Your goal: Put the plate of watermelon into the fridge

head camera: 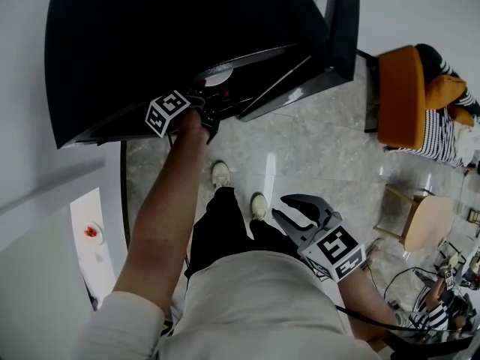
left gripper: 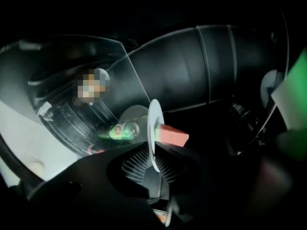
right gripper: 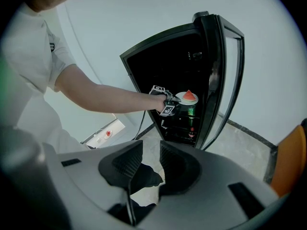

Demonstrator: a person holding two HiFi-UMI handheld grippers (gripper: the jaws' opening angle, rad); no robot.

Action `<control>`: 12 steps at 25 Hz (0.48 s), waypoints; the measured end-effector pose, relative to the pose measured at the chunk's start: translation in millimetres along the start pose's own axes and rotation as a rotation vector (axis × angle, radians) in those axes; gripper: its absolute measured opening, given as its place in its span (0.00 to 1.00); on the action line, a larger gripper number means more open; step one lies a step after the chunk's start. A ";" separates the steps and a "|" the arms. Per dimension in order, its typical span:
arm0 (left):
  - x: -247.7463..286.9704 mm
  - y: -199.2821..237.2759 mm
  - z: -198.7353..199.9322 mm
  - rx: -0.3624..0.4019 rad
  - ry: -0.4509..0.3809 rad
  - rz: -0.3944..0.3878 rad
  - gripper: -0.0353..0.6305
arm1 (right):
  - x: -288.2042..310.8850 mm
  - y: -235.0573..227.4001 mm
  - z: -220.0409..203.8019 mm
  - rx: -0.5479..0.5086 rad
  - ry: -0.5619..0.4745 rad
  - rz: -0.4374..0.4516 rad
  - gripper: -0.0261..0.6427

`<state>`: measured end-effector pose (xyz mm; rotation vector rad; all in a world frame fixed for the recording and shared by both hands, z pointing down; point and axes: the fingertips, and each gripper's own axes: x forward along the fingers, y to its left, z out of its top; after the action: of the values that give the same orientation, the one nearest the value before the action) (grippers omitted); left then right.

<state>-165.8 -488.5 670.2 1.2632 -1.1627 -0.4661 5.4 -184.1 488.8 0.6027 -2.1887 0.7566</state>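
Observation:
A white plate [left gripper: 154,128], seen edge-on, carries a red watermelon wedge [left gripper: 172,135]; my left gripper [left gripper: 153,150] is shut on the plate's rim. In the right gripper view the plate [right gripper: 187,99] with the wedge [right gripper: 189,95] is held level just inside the open black fridge [right gripper: 168,66], at an upper shelf, by the left gripper [right gripper: 169,105]. From the head view the left gripper [head camera: 208,109] reaches into the fridge [head camera: 172,36] with the plate [head camera: 217,74] beyond it. My right gripper [right gripper: 151,150] hangs low by the person's side, open and empty [head camera: 280,205].
The fridge door [right gripper: 226,75] stands open to the right. A green can [left gripper: 120,131] and bottles [right gripper: 192,113] sit on lower shelves. An orange chair [head camera: 401,96], a seated person in stripes [head camera: 444,137] and a wooden stool [head camera: 426,222] are at the right. A white counter [head camera: 94,238] lies left.

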 end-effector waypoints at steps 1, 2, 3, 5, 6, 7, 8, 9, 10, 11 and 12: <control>-0.2 1.4 -0.1 0.014 0.003 0.024 0.09 | -0.5 -0.1 0.3 -0.001 -0.004 0.000 0.22; -0.4 2.6 -0.2 0.029 0.006 0.049 0.10 | -1.0 -0.9 1.3 -0.003 -0.014 -0.002 0.22; -0.5 3.0 -0.5 0.044 0.009 0.071 0.10 | -1.5 -2.0 2.2 -0.005 -0.024 -0.004 0.22; -0.9 1.6 -1.5 0.075 0.016 0.107 0.12 | -3.0 -4.5 2.0 -0.003 -0.030 -0.008 0.22; -1.3 1.1 -1.5 0.090 0.015 0.124 0.13 | -3.8 -5.5 1.2 0.000 -0.031 -0.009 0.22; -2.0 1.1 -1.1 0.104 0.013 0.141 0.14 | -4.8 -6.3 0.5 0.003 -0.033 -0.009 0.22; -2.9 1.4 -0.3 0.116 0.008 0.158 0.15 | -5.8 -6.9 -0.1 0.005 -0.035 -0.010 0.22; -3.8 2.0 0.6 0.128 0.002 0.175 0.16 | -7.0 -7.2 -0.4 0.007 -0.038 -0.011 0.22; -4.9 2.7 1.8 0.139 -0.005 0.193 0.16 | -8.2 -7.6 -0.8 0.009 -0.041 -0.012 0.22; -5.9 3.6 3.0 0.150 -0.013 0.211 0.17 | -9.4 -8.2 -1.1 0.011 -0.042 -0.014 0.22; -7.0 4.5 4.3 0.160 -0.021 0.229 0.18 | -10.6 -8.9 -1.4 0.014 -0.044 -0.016 0.22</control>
<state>-173.7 -483.5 670.8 1.2449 -1.3655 -0.2198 18.1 -187.6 484.5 0.6491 -2.2174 0.7577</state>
